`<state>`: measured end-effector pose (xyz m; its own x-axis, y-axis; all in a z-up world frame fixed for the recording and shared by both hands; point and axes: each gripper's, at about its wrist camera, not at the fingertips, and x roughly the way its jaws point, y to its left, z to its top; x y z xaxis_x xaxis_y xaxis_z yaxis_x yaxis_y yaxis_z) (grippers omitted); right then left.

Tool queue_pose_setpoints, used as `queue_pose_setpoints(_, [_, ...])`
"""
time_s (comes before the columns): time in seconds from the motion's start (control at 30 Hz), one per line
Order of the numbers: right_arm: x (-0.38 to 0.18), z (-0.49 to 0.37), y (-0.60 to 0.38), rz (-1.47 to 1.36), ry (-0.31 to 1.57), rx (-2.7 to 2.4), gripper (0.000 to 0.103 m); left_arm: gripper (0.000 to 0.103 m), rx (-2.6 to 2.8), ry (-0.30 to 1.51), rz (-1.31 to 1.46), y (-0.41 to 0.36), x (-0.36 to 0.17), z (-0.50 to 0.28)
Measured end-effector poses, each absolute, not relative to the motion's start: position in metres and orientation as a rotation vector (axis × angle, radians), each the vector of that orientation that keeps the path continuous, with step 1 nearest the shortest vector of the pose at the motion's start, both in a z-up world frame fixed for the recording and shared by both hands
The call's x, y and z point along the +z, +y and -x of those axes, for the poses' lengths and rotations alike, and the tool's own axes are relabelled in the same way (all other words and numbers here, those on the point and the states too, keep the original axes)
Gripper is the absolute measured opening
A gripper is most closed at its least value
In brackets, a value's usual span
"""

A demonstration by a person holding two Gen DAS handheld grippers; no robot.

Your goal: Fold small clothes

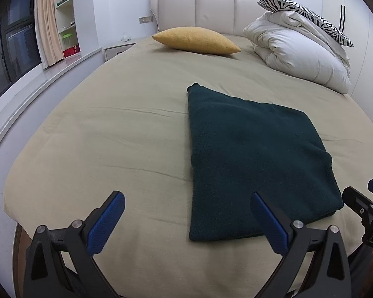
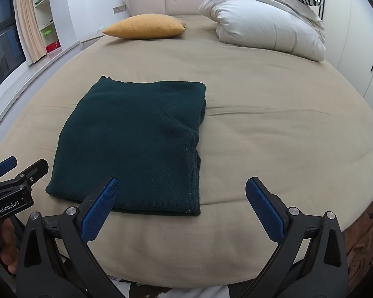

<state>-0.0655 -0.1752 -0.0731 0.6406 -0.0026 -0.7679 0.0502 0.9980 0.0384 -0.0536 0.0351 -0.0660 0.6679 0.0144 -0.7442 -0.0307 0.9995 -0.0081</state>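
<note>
A dark green knit garment (image 1: 248, 154) lies folded into a flat rectangle on the beige bed (image 1: 112, 136); it also shows in the right wrist view (image 2: 134, 144). My left gripper (image 1: 186, 213) is open and empty, held above the bed's near edge, its right finger over the garment's near edge. My right gripper (image 2: 181, 198) is open and empty, above the garment's near right corner. Each gripper shows at the edge of the other's view: the right one (image 1: 368, 198) and the left one (image 2: 15, 171).
A yellow pillow (image 1: 196, 40) lies at the head of the bed. A folded white duvet (image 1: 301, 54) with a zebra-print pillow (image 1: 305, 15) on top sits at the far right. A window ledge and shelves run along the left wall.
</note>
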Motion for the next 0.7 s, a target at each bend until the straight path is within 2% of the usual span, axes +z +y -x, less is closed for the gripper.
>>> queue_pose_setpoints(0.7, [-0.0736, 0.0655, -0.1738, -0.06, 0.877, -0.032, 0.103, 0.103, 0.026, 0.839, 0.021, 0.0344, -0.0656, 0.054])
